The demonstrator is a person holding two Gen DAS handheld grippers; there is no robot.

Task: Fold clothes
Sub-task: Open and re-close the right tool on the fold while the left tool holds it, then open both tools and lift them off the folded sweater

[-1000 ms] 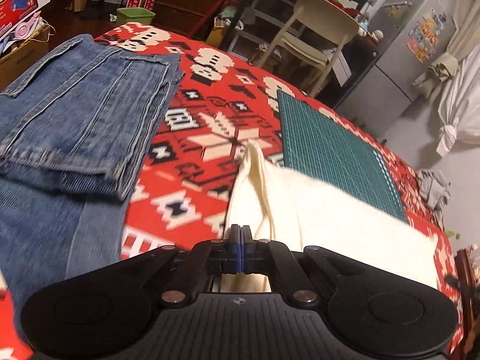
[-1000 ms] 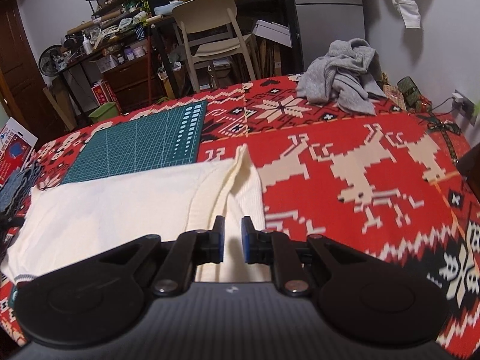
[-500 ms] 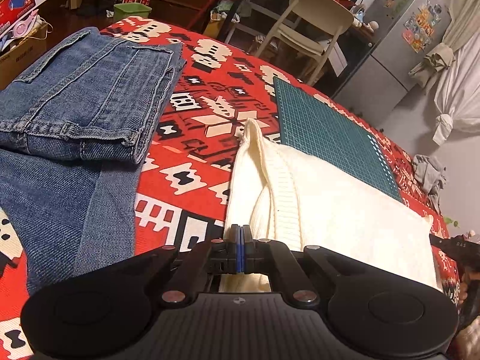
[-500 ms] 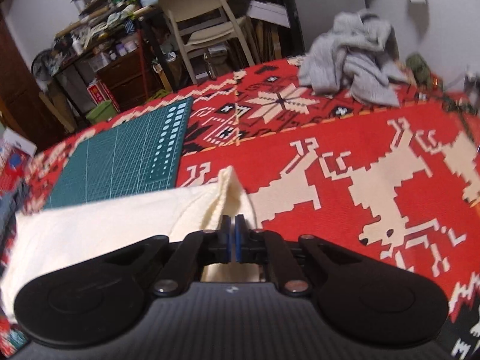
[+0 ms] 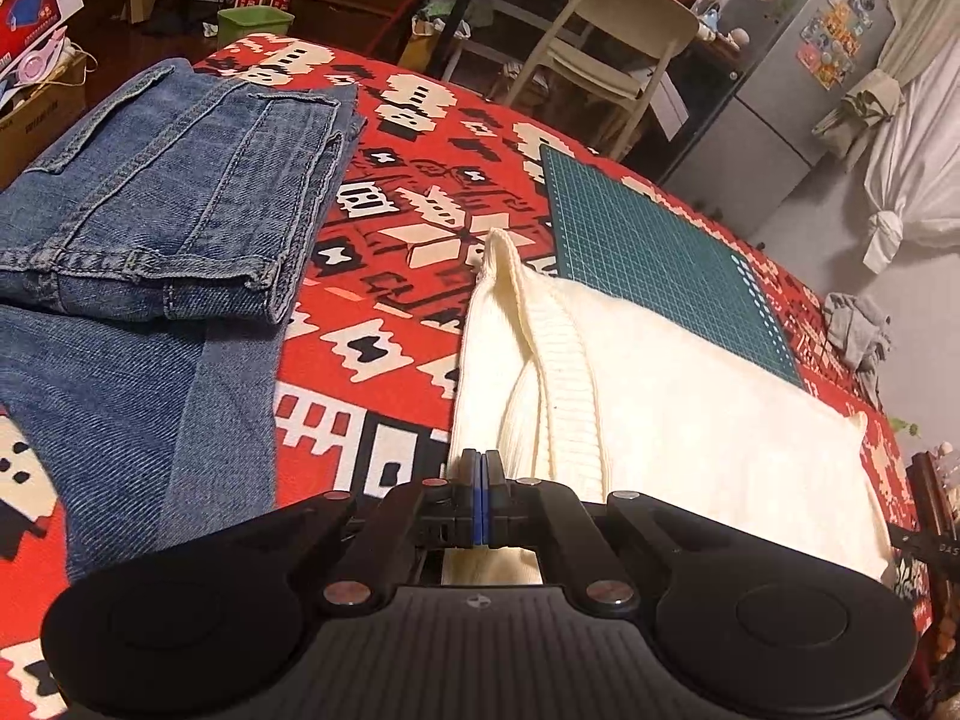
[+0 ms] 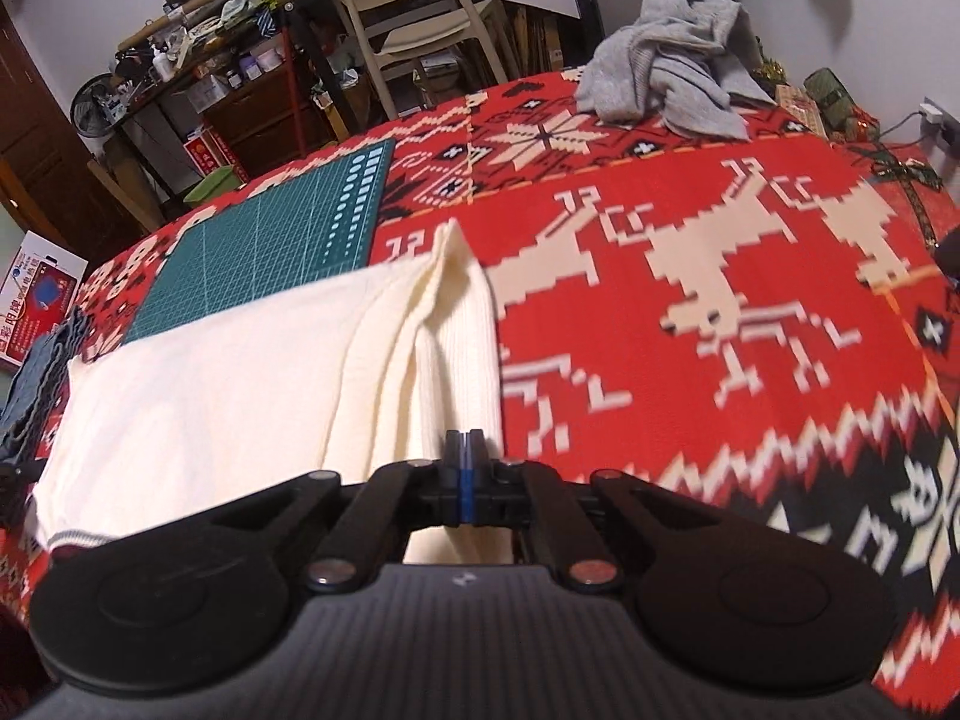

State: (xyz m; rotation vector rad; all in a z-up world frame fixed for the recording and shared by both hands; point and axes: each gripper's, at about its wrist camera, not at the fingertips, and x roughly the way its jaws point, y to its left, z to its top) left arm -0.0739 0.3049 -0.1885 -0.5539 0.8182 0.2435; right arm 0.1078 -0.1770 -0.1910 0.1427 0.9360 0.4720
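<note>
A cream knit sweater [image 5: 690,396] lies across the red patterned blanket [image 5: 384,192], partly over a green cutting mat [image 5: 648,228]. My left gripper [image 5: 480,465] is shut on the sweater's near left edge, where the ribbed fabric rises in a fold. In the right wrist view the same cream sweater [image 6: 228,378] spreads to the left, and my right gripper [image 6: 463,450] is shut on its near right edge, lifting a ridge of cloth. Folded blue jeans [image 5: 162,192] rest on the blanket to the left.
A crumpled grey garment [image 6: 666,60] sits at the blanket's far right corner. Beyond the far edge stand a cream chair [image 6: 414,18], cluttered shelves [image 6: 204,30] and a fridge [image 5: 798,60]. A green bin [image 5: 252,24] and boxes are on the floor at left.
My right gripper went from open to shut on the sweater's edge and the view pulled back. The left gripper stayed shut on the sweater and drew back, lifting the cloth a little.
</note>
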